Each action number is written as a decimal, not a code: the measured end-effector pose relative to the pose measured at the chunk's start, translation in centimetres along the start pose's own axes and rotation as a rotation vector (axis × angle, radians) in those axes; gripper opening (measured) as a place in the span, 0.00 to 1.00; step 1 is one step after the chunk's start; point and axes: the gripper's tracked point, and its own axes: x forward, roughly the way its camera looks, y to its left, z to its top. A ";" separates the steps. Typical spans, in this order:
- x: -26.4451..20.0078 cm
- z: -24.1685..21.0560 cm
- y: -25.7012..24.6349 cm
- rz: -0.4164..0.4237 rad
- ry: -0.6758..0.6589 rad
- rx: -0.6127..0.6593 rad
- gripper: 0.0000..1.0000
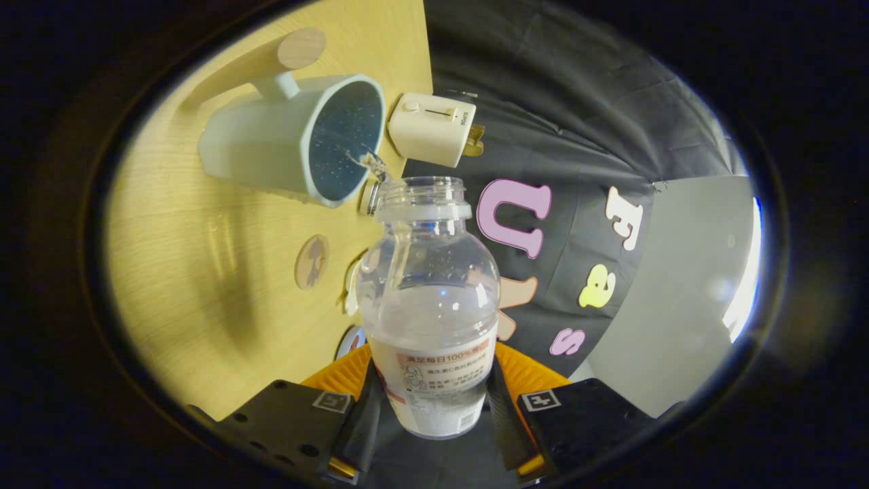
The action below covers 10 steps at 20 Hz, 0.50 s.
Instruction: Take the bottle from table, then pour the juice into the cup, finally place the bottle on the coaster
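One bottle [429, 299], clamped between the jaws, pours into one cup [292, 139].

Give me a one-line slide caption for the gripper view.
Gripper shut on an open bottle, tipped so liquid streams into the cup.

You cannot see the bottle's [430, 299] base; the gripper [431, 407] hides it. The bottle covers parts of two flat discs on the worktop [204, 285]. Its label print is too small to read.
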 end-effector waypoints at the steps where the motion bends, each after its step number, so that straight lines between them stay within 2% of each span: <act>1: -0.2 0.1 -0.2 -0.001 -0.003 -0.006 0.76; 10: -0.3 0.8 -1.3 -0.011 -0.025 -0.084 0.76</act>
